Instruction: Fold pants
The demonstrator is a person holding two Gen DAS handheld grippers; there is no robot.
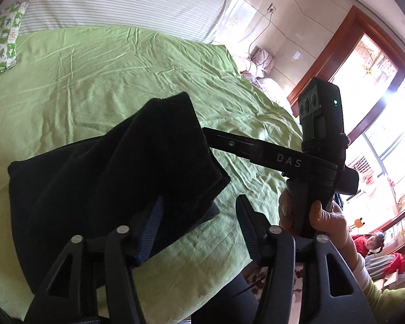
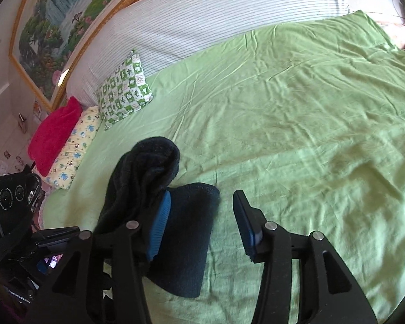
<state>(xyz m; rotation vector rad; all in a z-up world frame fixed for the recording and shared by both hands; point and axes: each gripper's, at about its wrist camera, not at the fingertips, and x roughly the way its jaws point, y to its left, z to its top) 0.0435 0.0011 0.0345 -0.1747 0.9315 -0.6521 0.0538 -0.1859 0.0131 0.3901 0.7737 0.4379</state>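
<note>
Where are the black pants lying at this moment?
The black pants lie bunched on the green sheet near the bed's front edge, left of centre in both wrist views, just ahead of the open grippers.

Two wrist fisheyes, both close above the bed (image 2: 297,113)

The left view looks along its fingers across the green sheet toward the window (image 1: 378,86) at far right; the right view faces the striped headboard (image 2: 216,19) and painting (image 2: 54,27). Both share the sheet, the black pants (image 1: 116,167) and the green-patterned pillow (image 2: 124,89).
</note>
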